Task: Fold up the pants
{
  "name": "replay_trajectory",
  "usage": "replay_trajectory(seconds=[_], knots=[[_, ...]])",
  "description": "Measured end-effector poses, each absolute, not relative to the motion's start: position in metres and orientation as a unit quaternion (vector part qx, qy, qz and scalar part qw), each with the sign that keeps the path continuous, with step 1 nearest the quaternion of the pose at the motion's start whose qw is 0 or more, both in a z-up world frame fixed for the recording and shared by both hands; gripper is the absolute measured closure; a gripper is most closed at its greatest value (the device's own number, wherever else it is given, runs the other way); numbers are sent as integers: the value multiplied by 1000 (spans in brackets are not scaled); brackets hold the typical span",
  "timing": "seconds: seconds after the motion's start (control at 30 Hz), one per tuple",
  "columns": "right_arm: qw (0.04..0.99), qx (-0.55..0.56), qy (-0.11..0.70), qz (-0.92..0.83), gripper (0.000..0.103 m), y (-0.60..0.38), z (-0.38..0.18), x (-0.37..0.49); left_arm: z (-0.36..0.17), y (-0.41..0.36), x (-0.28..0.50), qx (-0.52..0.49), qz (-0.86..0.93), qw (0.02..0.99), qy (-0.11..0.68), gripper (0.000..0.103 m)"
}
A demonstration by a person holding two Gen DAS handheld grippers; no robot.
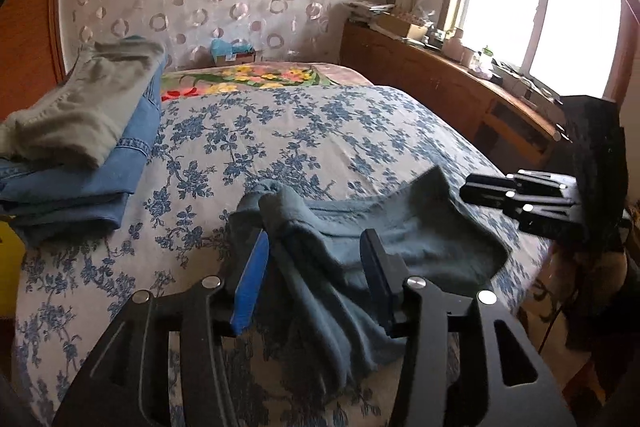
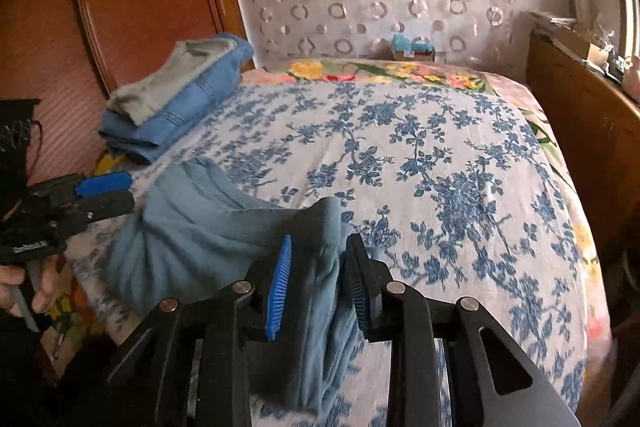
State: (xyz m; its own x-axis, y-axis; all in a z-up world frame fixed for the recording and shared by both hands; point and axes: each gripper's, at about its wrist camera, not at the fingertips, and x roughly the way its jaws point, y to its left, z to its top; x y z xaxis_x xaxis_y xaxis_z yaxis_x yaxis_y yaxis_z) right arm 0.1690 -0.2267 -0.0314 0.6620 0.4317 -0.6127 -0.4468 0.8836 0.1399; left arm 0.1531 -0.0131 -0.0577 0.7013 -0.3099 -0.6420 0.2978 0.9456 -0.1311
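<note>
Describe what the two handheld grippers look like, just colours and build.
The left gripper and right gripper look alike: black linkage arms with cut-out slots and round silver pivot pins. Each carries one bright blue pad and one darker pad, ridged in the right wrist view. A bare hand shows; no sleeve visible.

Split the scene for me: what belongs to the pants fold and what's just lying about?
In the job: teal pants, left gripper, right gripper, flowered bedspread as work surface.

Lying about: folded clothes stack, small box by the wall, cluttered wooden sideboard.
</note>
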Motion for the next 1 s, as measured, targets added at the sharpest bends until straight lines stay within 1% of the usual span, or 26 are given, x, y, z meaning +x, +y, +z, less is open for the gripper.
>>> replay_trajectory(seconds=[0.03, 0.07, 0.1, 0.17, 0.37, 0.53, 0.77, 1.0], knots=[[913, -11, 330, 239, 74, -230, -30, 163, -58, -13, 149, -6, -168, 922, 348, 53], [915, -12, 327, 238, 74, -235, -30, 153, -59, -13, 145, -4, -172, 922, 348, 47], [915, -12, 325, 241, 74, -239, -30, 147, -61, -13, 141, -2, -171, 921, 349, 35], [913, -13, 325, 245, 74, -243, -32, 132, -65, -13, 134, 3, -167, 923, 346, 26], [913, -16, 325, 245, 74, -258, -38, 96, -77, -9, 120, -2, -160, 922, 352, 26], [913, -17, 327, 244, 74, -269, -41, 78, -92, -8, 114, 13, -150, 916, 372, 26], [905, -44, 347, 241, 74, -262, -52, 80, -109, -9, 122, 23, -131, 908, 397, 26], [902, -58, 350, 245, 74, -252, -53, 90, -114, -11, 123, 25, -128, 906, 402, 26]])
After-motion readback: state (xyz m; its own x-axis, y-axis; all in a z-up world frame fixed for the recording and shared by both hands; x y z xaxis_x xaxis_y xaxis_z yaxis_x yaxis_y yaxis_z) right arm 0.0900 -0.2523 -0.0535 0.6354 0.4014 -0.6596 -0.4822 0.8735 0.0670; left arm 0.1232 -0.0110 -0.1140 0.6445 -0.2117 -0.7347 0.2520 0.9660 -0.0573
